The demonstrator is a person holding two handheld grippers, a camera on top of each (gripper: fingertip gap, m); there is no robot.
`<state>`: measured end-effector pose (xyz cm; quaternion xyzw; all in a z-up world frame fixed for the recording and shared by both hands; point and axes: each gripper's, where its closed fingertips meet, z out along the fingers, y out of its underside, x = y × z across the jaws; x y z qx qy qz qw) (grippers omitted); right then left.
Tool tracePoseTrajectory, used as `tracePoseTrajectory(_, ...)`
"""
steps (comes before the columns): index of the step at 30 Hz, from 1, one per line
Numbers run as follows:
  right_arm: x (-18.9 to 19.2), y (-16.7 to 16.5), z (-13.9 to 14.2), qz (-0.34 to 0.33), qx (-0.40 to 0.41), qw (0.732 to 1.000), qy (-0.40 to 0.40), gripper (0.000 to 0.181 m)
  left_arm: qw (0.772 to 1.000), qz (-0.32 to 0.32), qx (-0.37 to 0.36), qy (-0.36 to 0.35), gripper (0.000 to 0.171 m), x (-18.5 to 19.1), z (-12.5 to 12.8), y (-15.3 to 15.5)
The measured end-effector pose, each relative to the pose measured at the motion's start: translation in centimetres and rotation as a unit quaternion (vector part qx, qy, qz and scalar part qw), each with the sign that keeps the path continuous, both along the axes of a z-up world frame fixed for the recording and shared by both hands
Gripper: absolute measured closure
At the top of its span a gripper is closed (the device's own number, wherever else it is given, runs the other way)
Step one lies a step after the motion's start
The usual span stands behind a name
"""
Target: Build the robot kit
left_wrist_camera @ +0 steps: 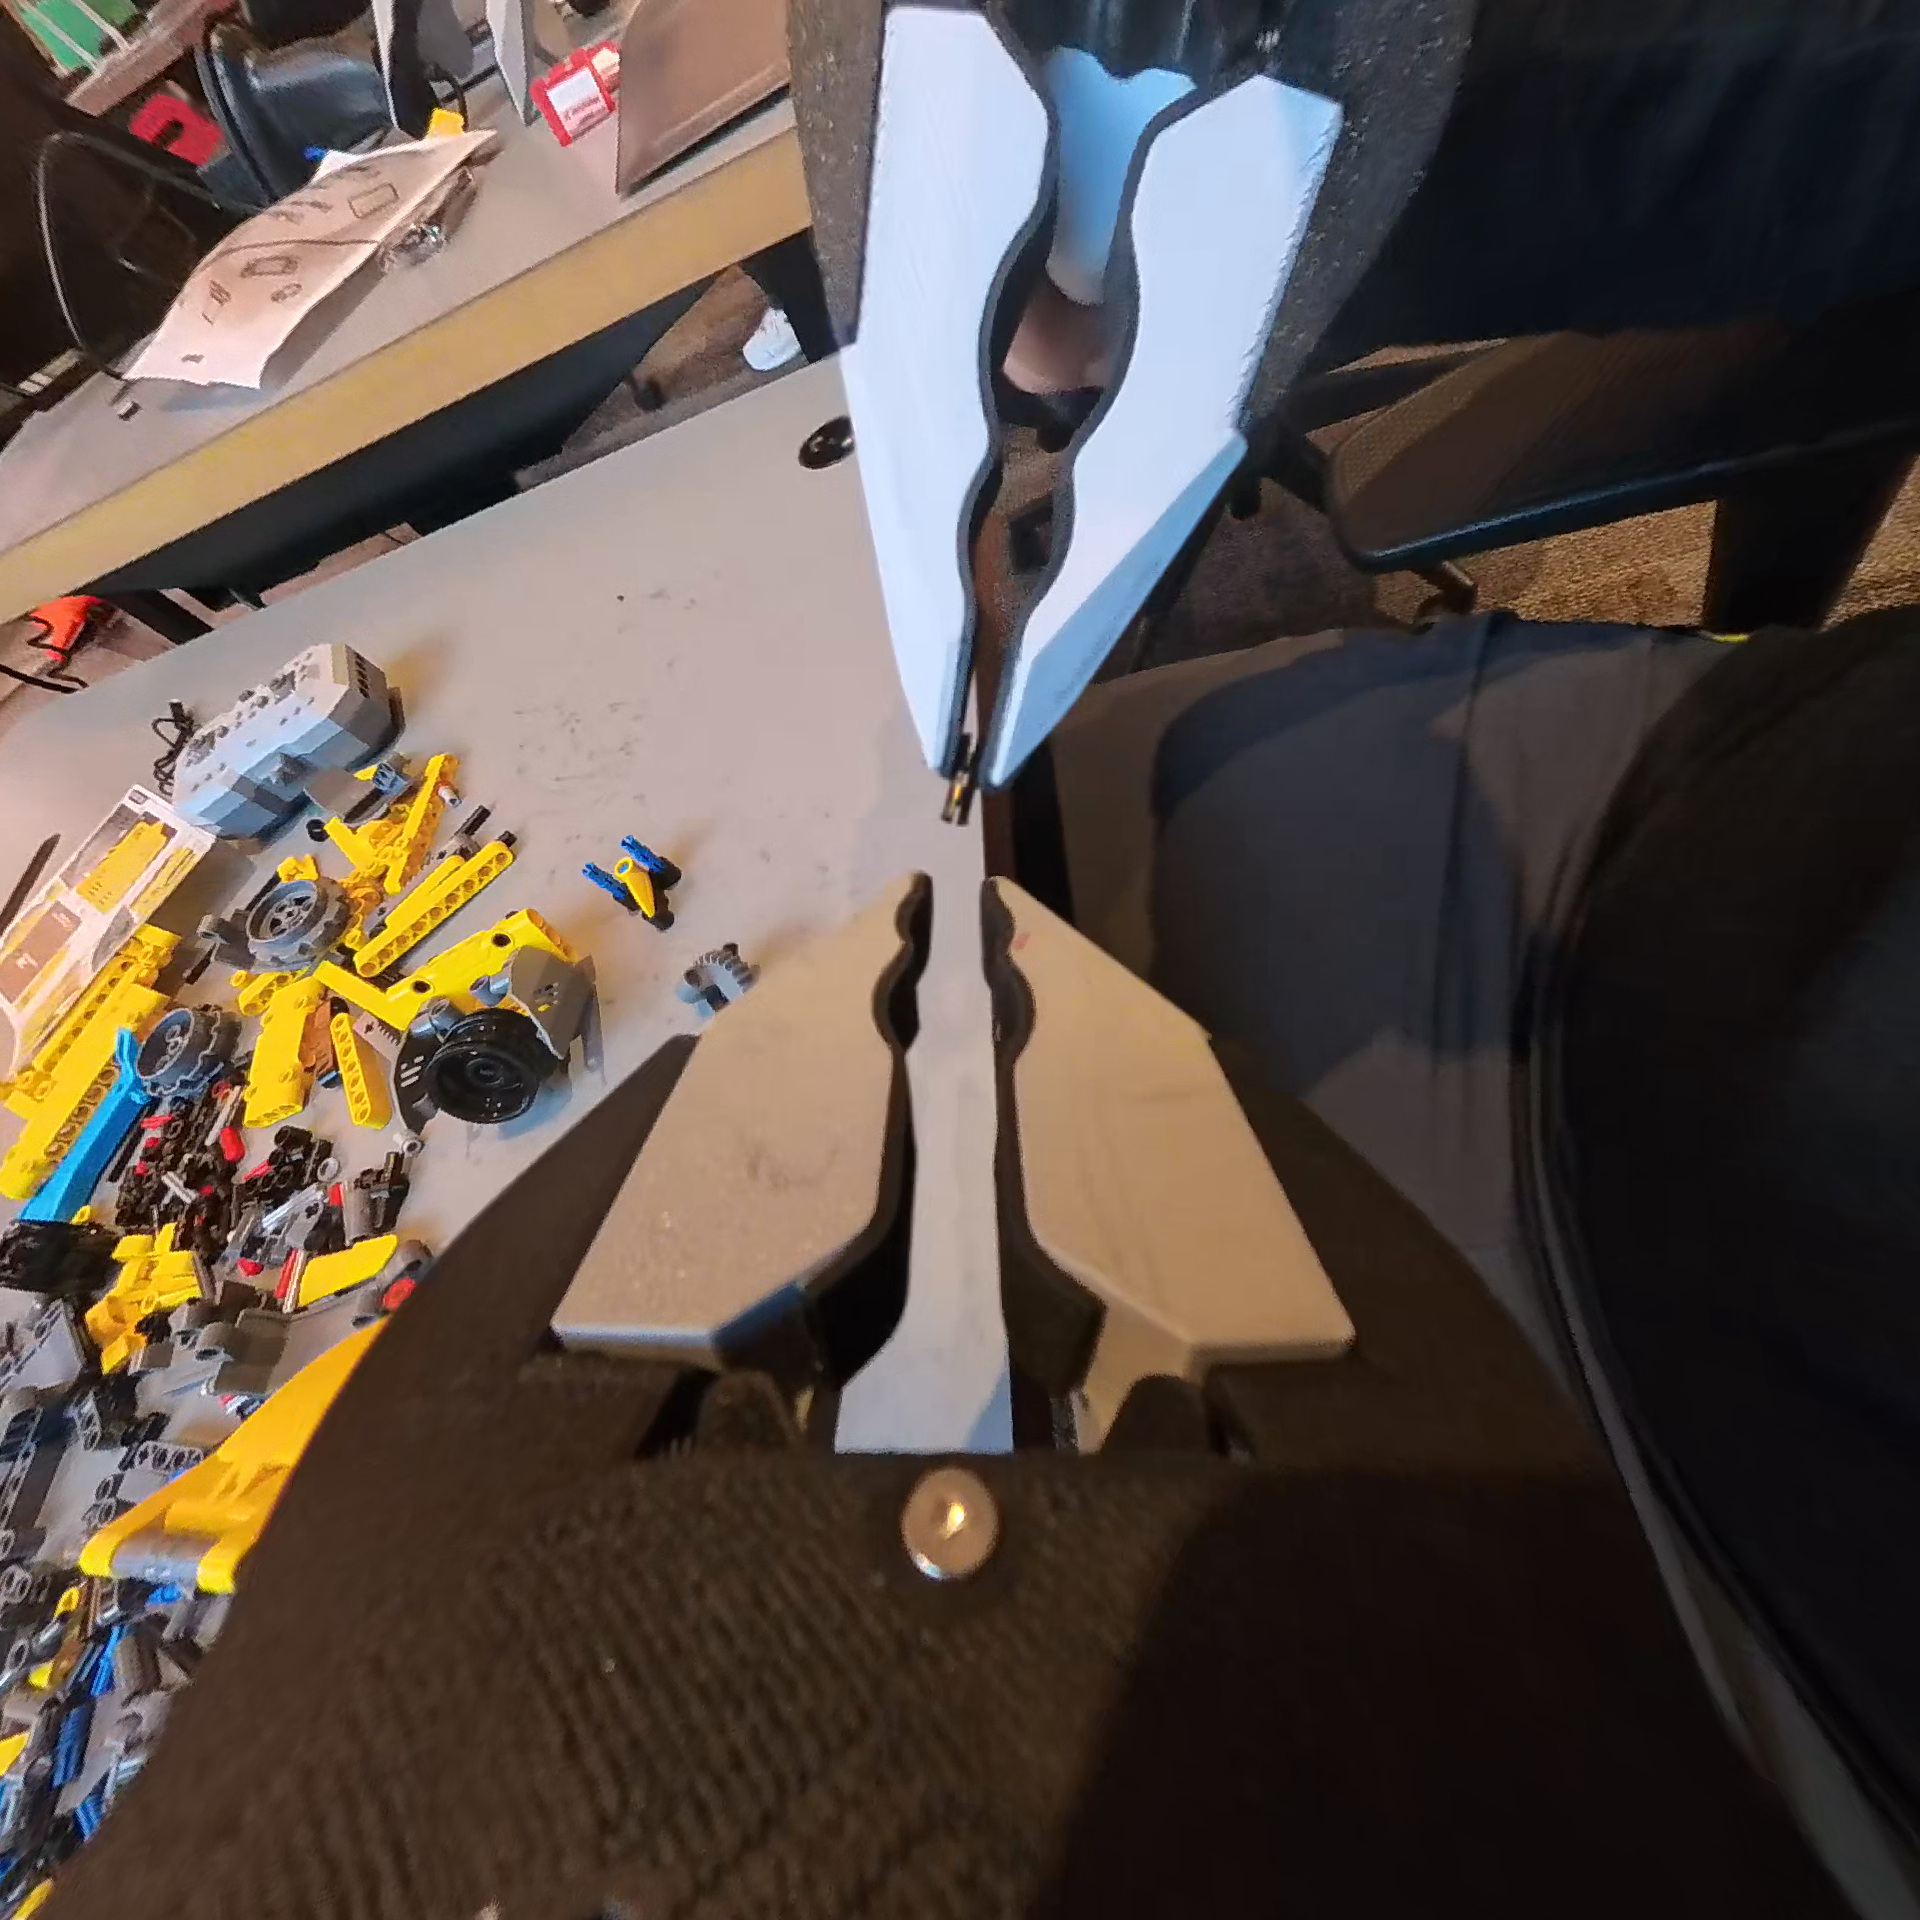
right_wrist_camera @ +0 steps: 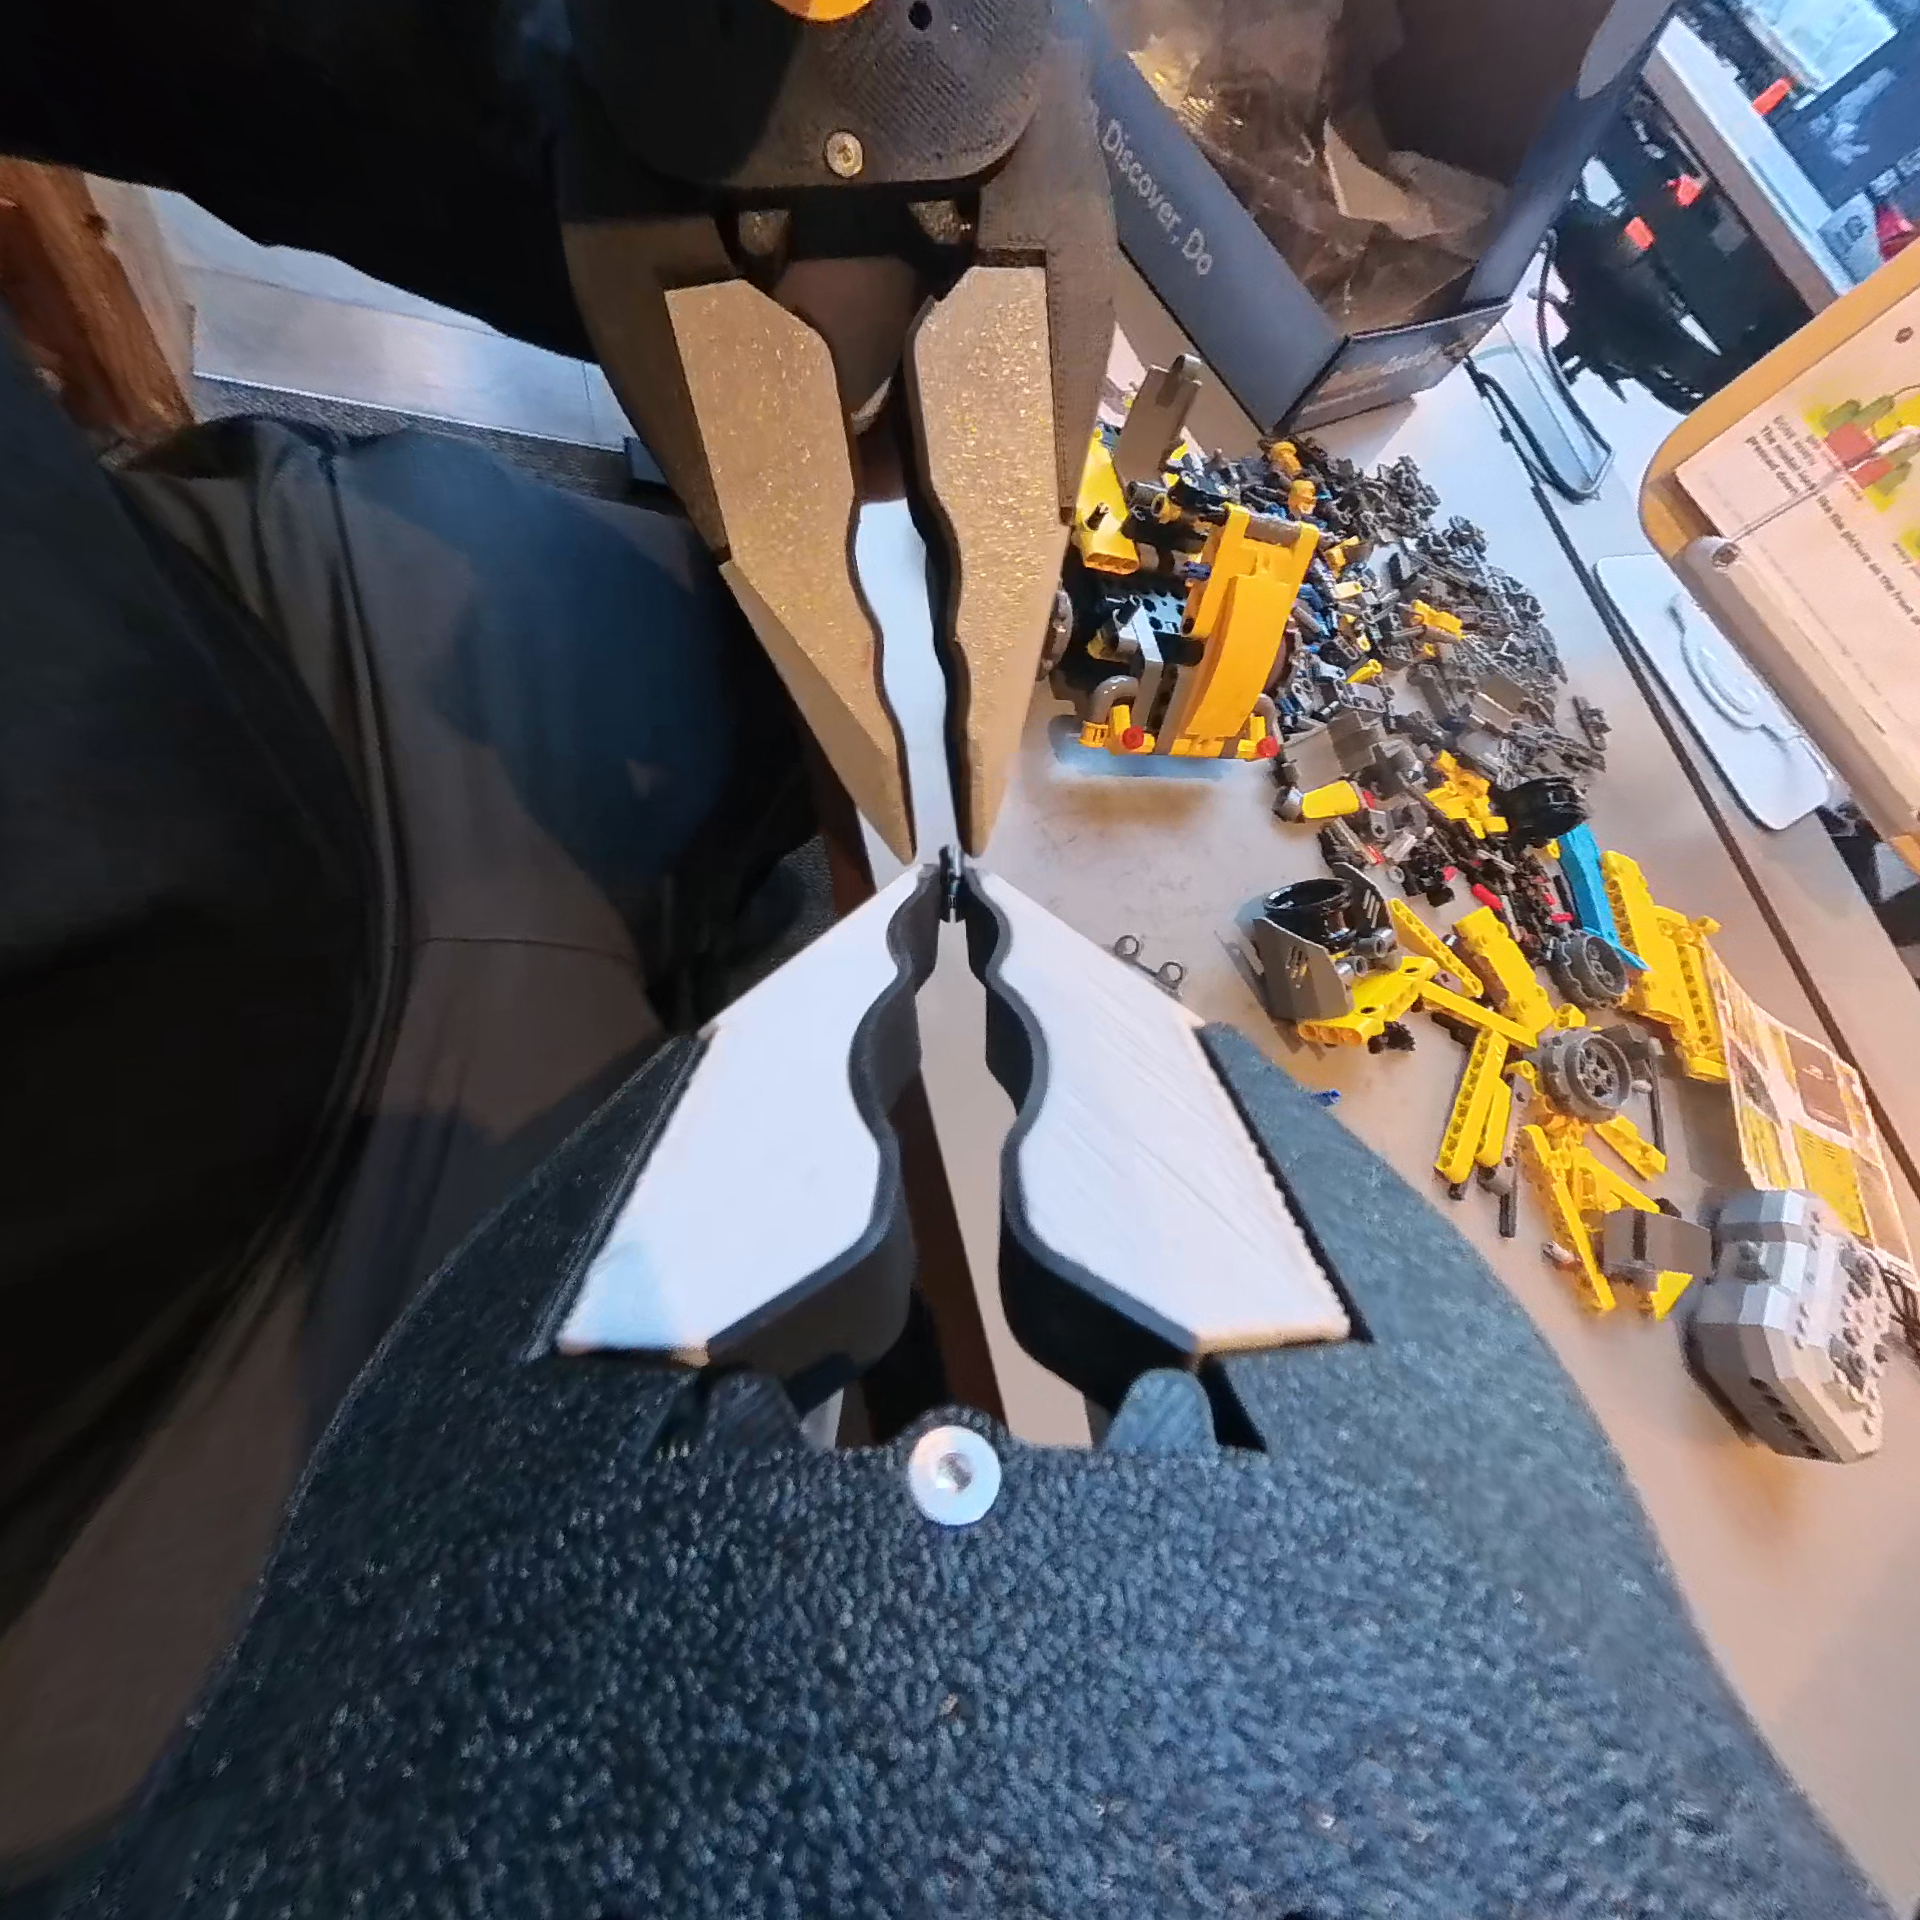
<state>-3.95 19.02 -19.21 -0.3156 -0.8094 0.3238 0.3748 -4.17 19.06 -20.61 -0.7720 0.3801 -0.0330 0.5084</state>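
Note:
My right gripper [right_wrist_camera: 945, 878], with white fingers, is shut on a small black pin [right_wrist_camera: 947, 896] at its very tips, just past the grey table's near edge [right_wrist_camera: 1039, 894]. In the left wrist view it [left_wrist_camera: 961, 779] comes down from above with the pin [left_wrist_camera: 954, 803] sticking out. My left gripper [left_wrist_camera: 956, 888], with grey fingers, faces it tip to tip, a small way from the pin. Its jaws stand a narrow gap apart and hold nothing. It also shows in the right wrist view [right_wrist_camera: 940, 847].
A heap of yellow, black and grey building pieces [left_wrist_camera: 260, 1039] covers the table, with a grey motor block [left_wrist_camera: 281, 738], a black wheel [left_wrist_camera: 483, 1070] and a small gear [left_wrist_camera: 717, 977]. A part-built yellow model [right_wrist_camera: 1195, 623] and a dark box [right_wrist_camera: 1299, 208] stand farther off. A person's lap [left_wrist_camera: 1351, 935] lies below the grippers. The tips of both grippers are at nearly the same place.

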Motion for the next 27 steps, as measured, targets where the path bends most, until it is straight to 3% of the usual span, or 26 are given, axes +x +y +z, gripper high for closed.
tracePoseTrajectory(8,-0.1,-0.8,-0.6,0.010,0.005,1.000,-0.011,0.177,1.000,-0.013,0.005,-0.001,0.164,1.0,0.3,-0.2)
tracePoseTrajectory(15,-0.1,-0.8,-0.6,0.004,-0.009,1.000,-0.013,0.176,0.999,-0.006,0.031,0.043,0.168,0.9,0.2,0.0)
tracePoseTrajectory(27,-0.2,-1.0,2.9,-0.027,-0.208,0.978,-0.001,0.174,0.992,0.032,0.106,0.061,0.169,0.8,3.4,0.0)
